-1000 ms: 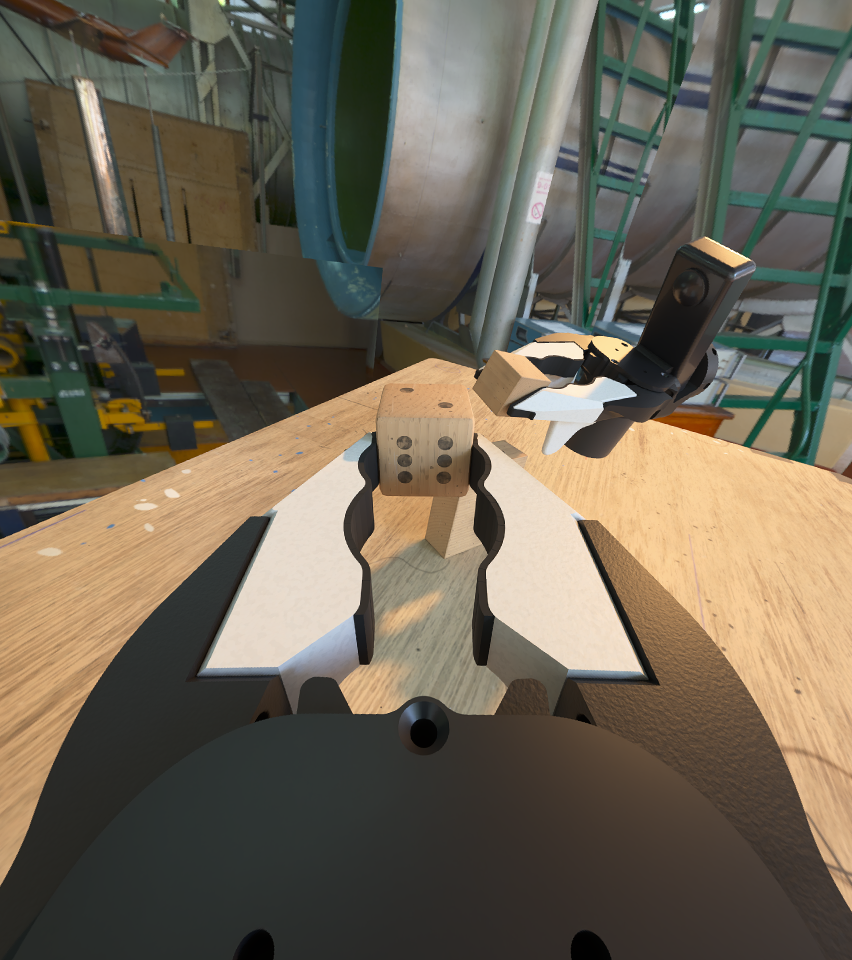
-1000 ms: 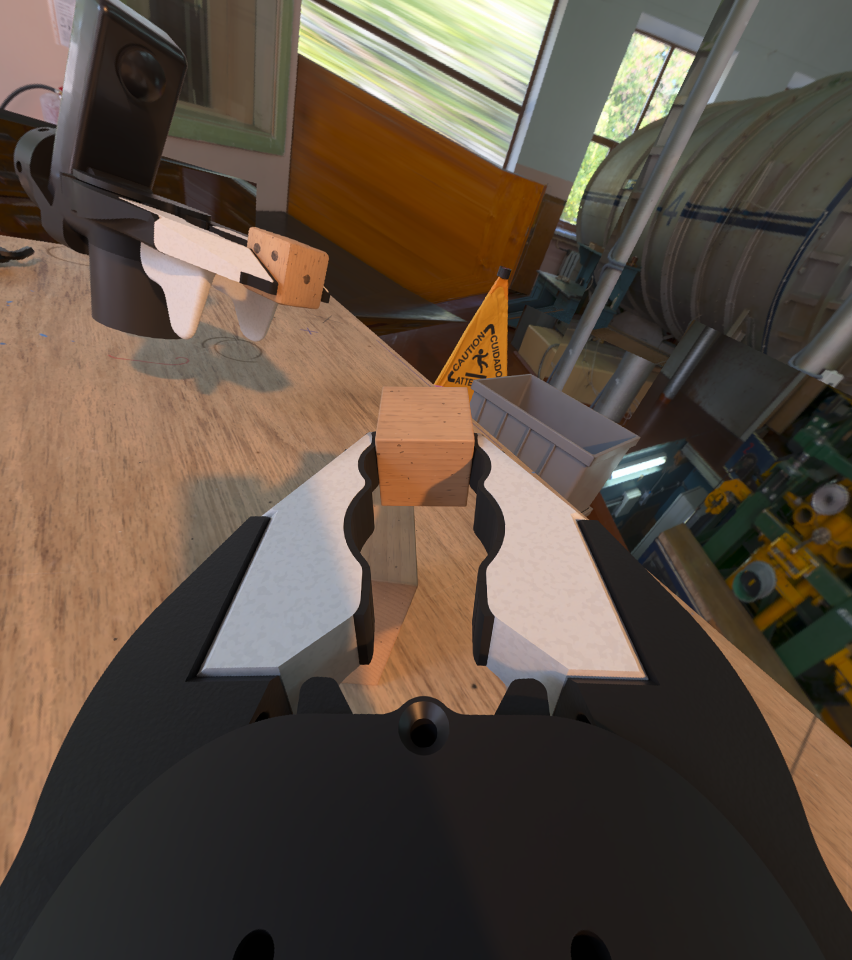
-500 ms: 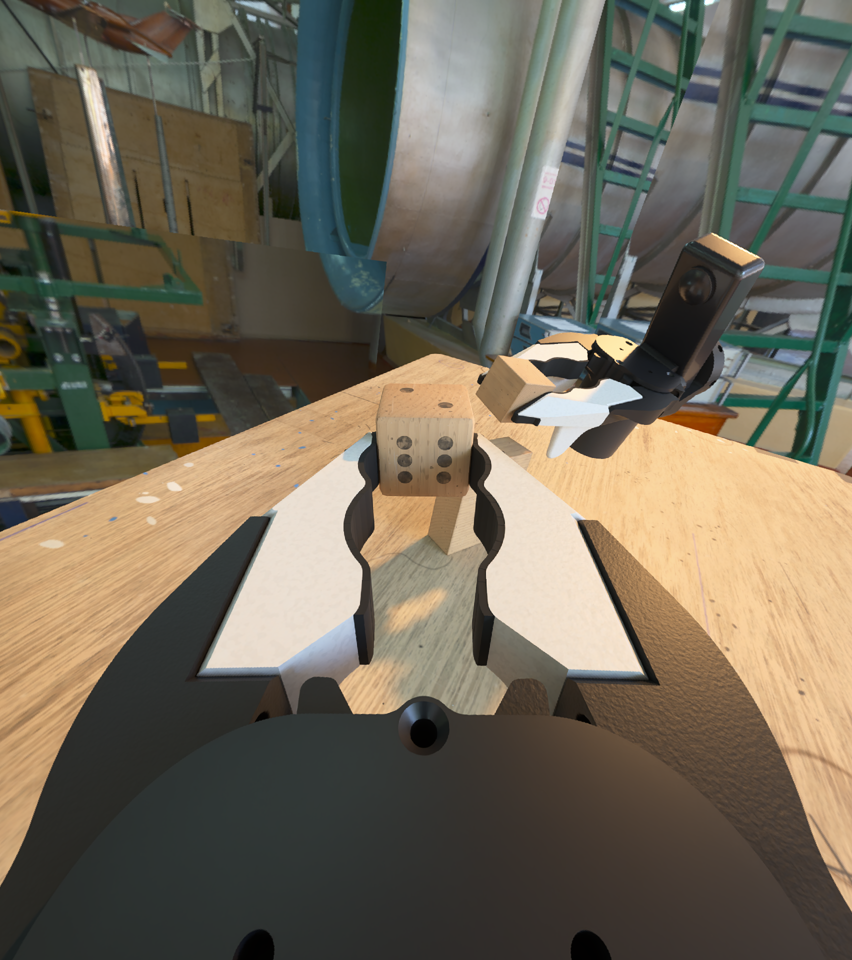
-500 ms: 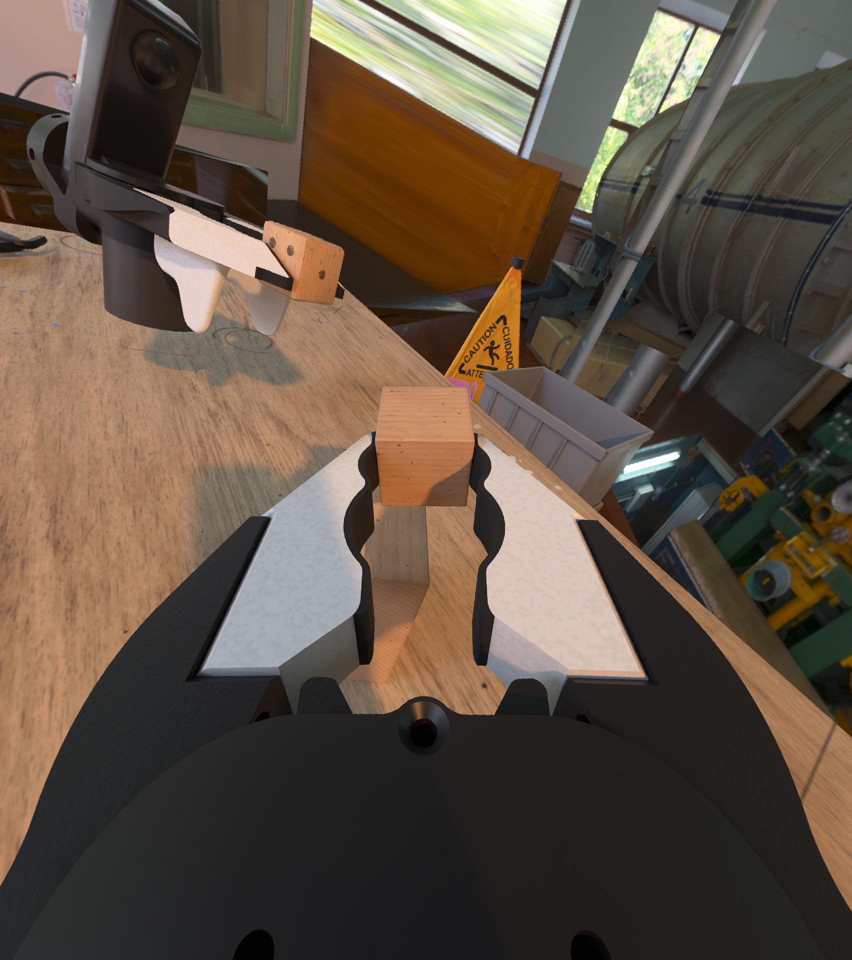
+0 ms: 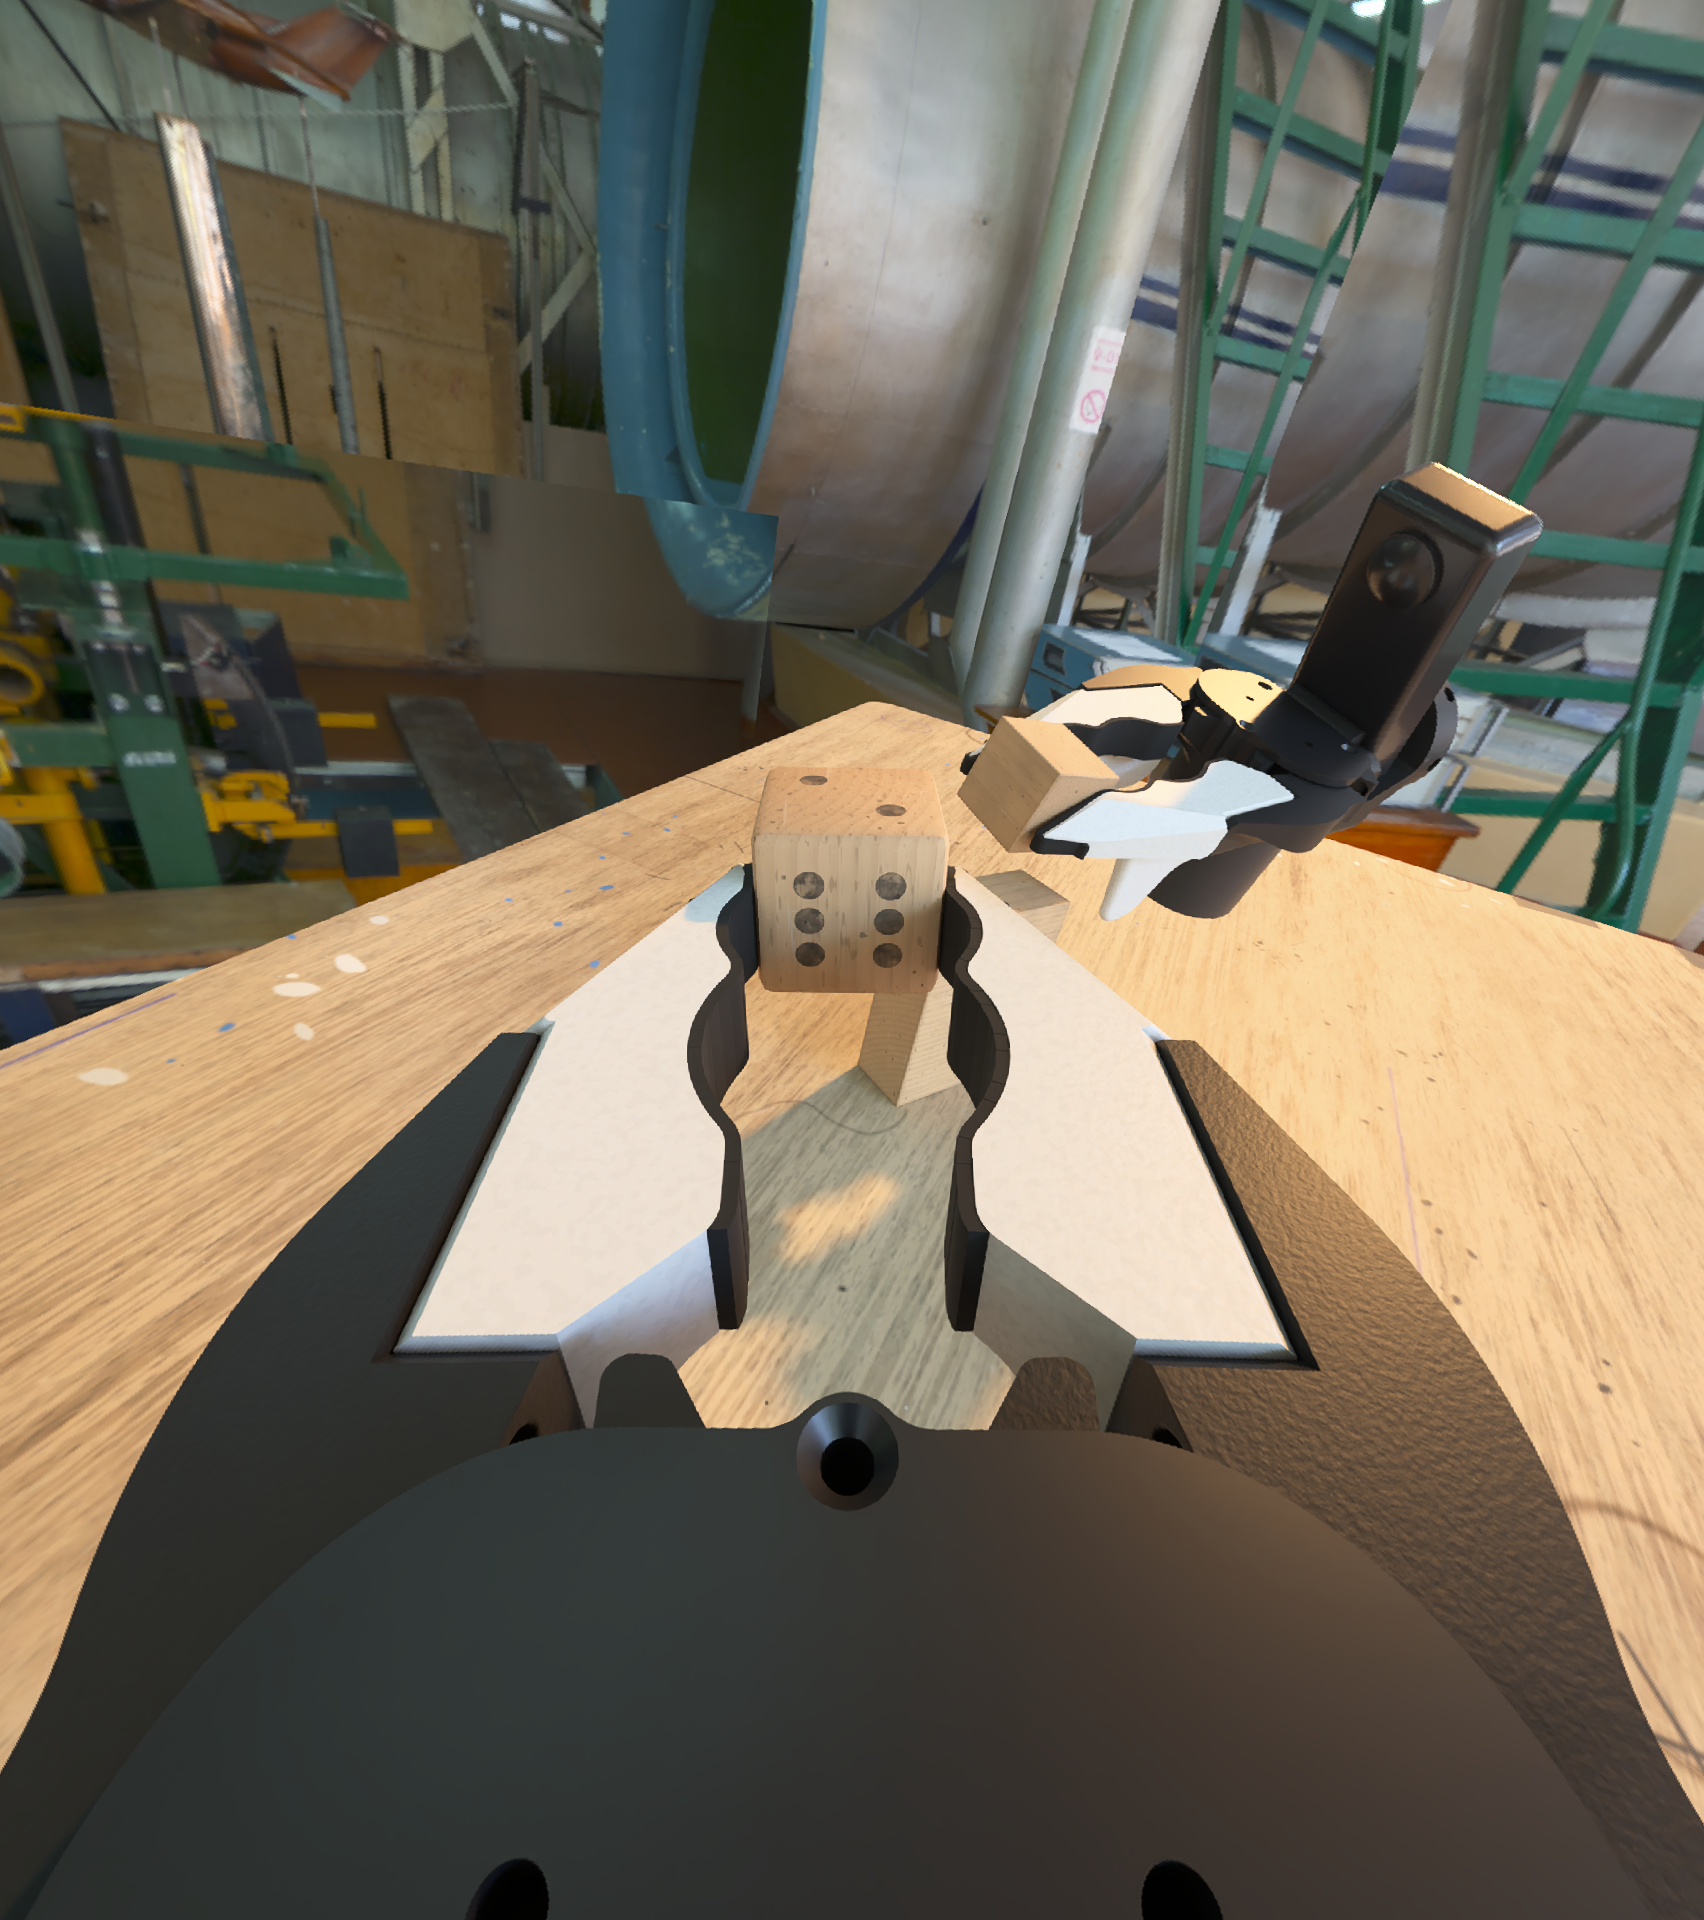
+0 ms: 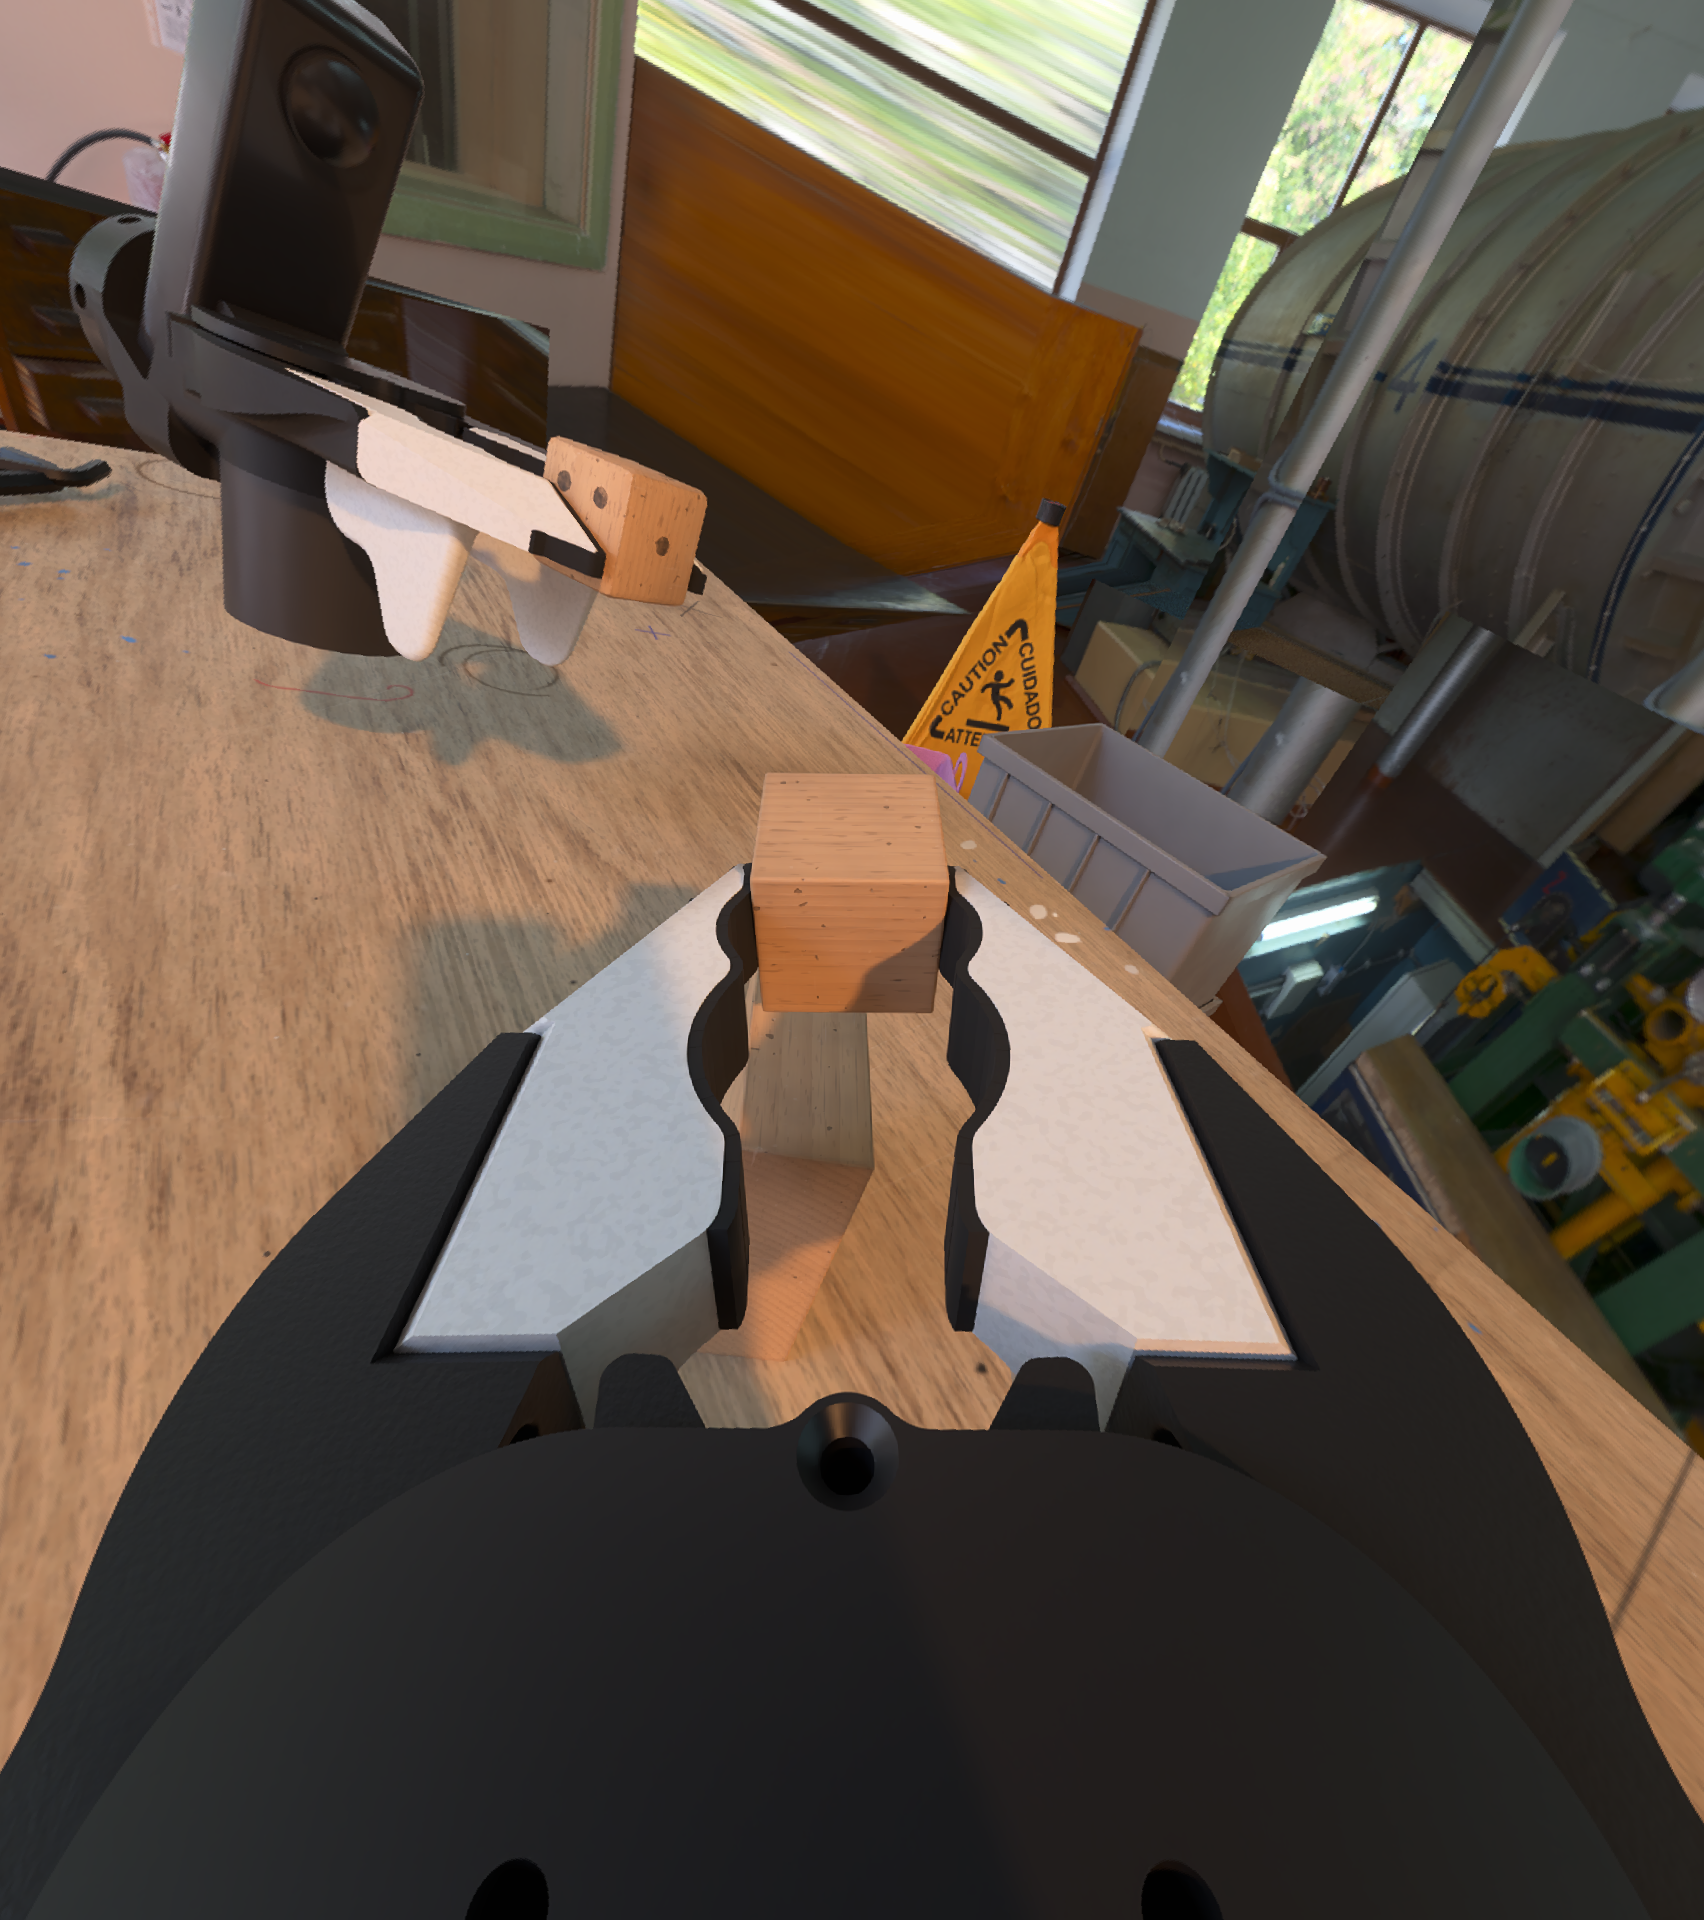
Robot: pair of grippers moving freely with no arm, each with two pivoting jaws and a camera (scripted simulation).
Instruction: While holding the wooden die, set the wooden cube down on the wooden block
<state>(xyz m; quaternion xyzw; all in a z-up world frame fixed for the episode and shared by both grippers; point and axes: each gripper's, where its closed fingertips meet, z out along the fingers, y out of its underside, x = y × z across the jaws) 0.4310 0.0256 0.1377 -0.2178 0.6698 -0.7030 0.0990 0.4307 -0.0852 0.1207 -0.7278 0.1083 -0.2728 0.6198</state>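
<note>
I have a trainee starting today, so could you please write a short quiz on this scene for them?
1. True or false: the die is resting on the table.
2. Which gripper holds the cube? A) left B) right C) neither
3. Fill in: the block stands on the table just below the ____.

Key
1. False: the left gripper holds it in closed jaws, clear of the table.
2. B: the right gripper has its jaws closed on it.
3. Cube: whether the two touch cannot be told.
</note>
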